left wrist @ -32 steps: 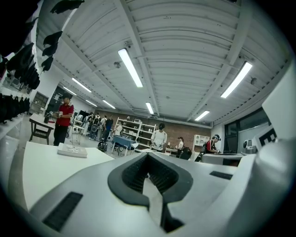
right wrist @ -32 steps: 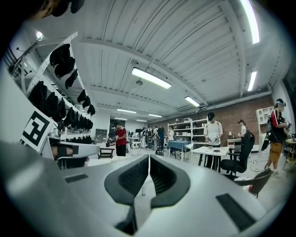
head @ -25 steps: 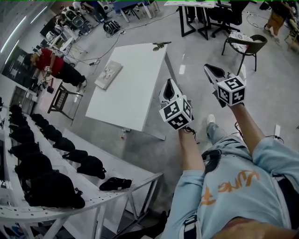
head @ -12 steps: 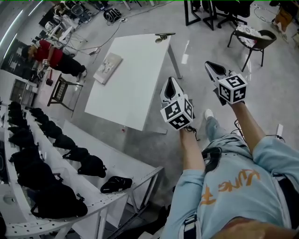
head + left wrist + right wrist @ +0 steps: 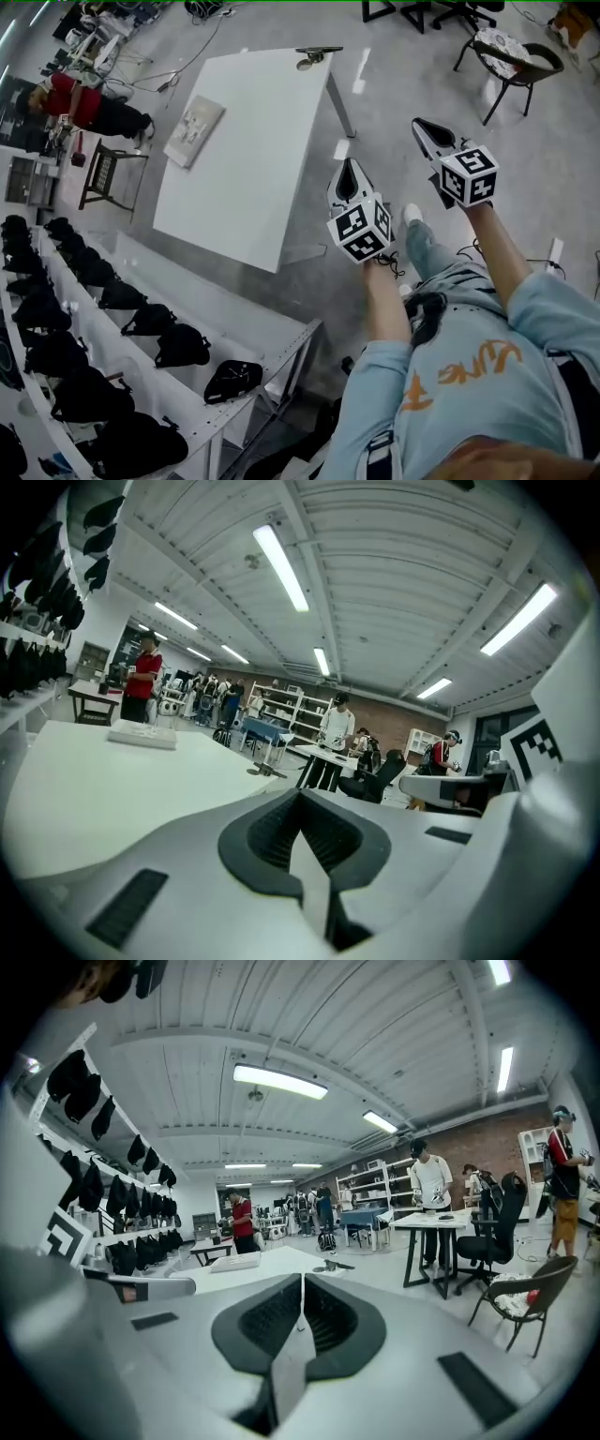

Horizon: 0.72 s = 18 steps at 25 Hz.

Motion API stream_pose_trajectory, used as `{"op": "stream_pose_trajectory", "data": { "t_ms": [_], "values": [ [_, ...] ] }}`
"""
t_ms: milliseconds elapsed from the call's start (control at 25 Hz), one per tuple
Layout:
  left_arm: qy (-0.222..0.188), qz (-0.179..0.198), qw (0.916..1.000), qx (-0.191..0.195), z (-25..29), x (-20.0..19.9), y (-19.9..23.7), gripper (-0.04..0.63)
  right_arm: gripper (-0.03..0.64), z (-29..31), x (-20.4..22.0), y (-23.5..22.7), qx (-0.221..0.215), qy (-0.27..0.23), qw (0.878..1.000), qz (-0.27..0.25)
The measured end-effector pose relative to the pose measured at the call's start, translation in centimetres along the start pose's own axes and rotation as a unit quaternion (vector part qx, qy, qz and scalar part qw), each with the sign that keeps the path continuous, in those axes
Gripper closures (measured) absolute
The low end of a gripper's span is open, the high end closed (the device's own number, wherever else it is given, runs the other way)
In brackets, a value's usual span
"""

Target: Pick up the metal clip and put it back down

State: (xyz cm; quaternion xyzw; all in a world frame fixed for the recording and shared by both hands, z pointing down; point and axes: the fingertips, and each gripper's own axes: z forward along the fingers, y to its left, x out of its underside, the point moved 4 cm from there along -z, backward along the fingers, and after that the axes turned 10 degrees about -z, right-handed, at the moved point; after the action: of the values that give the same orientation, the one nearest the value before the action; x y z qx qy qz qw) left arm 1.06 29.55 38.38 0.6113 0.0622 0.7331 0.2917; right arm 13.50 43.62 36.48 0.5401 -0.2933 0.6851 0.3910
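Observation:
The metal clip (image 5: 314,56) lies at the far edge of the white table (image 5: 244,178). It shows small and dark in the left gripper view (image 5: 267,772) and in the right gripper view (image 5: 333,1265). My left gripper (image 5: 348,165) hangs in the air beside the table's right edge, jaws shut and empty. My right gripper (image 5: 420,126) is held farther right over the floor, also shut with nothing in it. Both point toward the far side of the room, well short of the clip.
A flat grey book (image 5: 194,129) lies on the table's left part. White shelves with several black bags (image 5: 141,319) run along the left. A chair (image 5: 511,61) stands at the back right. A person in red (image 5: 75,98) stands by a small dark table (image 5: 108,173).
The table has grown larger and slid upward in the head view as I came nearer. Both grippers kept their spacing and stayed shut.

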Motion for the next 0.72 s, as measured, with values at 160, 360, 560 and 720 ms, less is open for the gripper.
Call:
{"op": "stream_pose_trajectory", "data": {
  "t_ms": [160, 360, 560, 720],
  "values": [
    [0.025, -0.006, 0.9996, -0.01, 2.4, 1.3, 0.6, 0.586, 0.586, 1.7, 3.1, -1.8, 0.002, 0.029, 0.999, 0.032],
    [0.065, 0.011, 0.9976, -0.019, 7.3, 2.2, 0.1, 0.586, 0.586, 4.3, 4.2, -5.3, 0.009, 0.034, 0.997, 0.069],
    [0.089, 0.007, 0.996, 0.004, 12.4, 2.8, -3.0, 0.586, 0.586, 5.7, 5.6, -10.1, 0.024, 0.047, 0.994, 0.096],
    [0.096, 0.053, 0.9939, 0.008, 15.6, 1.5, -3.5, 0.586, 0.586, 7.8, 5.6, -12.5, 0.038, 0.031, 0.992, 0.12]
  ]
}}
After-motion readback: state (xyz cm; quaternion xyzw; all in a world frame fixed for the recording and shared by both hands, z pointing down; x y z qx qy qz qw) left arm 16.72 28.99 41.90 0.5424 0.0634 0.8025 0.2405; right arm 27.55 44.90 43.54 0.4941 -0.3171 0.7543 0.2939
